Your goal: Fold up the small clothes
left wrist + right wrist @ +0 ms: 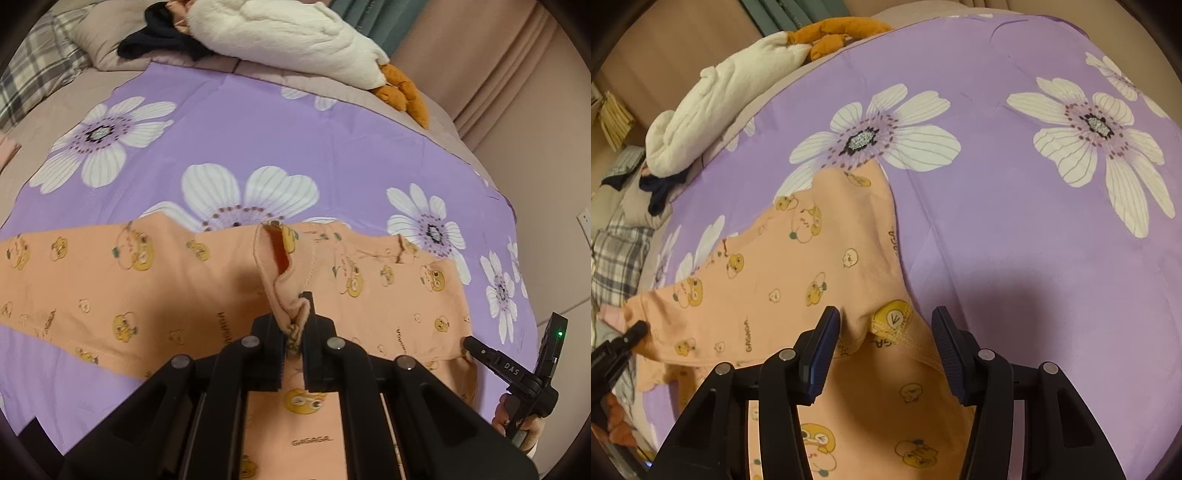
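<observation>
at lower centre of the left wrist view, the left claw (293, 332) pinches a raised fold of the peach garment (166, 280) for folding; the right claw (884, 332) stands spread over its hem.

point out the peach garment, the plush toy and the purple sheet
garment (155, 280): left wrist view, flat printed part
plush toy (288, 33): left wrist view, white body
sheet (1015, 229): right wrist view, bare purple patch
</observation>
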The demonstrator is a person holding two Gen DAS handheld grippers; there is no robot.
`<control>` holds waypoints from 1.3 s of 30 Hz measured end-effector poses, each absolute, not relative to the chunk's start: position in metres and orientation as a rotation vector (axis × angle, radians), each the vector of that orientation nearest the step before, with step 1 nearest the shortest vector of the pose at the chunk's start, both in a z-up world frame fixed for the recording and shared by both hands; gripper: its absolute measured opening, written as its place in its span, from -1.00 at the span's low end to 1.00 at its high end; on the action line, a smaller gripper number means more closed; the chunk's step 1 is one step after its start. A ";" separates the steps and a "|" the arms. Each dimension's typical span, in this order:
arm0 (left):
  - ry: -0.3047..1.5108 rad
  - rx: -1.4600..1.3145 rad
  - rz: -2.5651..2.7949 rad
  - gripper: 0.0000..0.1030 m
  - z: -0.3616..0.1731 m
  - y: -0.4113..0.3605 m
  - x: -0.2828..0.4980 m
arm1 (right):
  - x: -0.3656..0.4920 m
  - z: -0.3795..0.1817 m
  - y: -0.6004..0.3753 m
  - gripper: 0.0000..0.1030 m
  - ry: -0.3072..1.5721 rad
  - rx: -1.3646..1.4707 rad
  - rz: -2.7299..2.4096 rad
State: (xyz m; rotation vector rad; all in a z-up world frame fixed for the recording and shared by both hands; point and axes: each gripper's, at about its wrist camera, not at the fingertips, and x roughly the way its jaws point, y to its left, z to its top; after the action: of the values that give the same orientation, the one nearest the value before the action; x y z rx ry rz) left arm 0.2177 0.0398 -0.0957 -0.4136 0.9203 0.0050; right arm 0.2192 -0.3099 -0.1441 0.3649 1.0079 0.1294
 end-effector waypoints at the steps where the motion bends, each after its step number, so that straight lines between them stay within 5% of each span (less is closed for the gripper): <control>1: 0.920 -0.416 0.011 -0.88 -0.096 0.042 0.216 | 0.220 -0.145 -0.310 0.05 1.010 0.365 0.127; 39: 1.030 -0.456 0.107 -0.76 -0.165 0.083 0.205 | 0.235 -0.157 -0.286 0.05 1.053 0.245 0.051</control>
State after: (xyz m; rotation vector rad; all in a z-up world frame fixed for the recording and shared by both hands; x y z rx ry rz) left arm 0.2054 0.0828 -0.1652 -0.4555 1.0302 0.1070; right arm 0.2351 -0.2862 -0.1569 0.2451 1.0529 0.0507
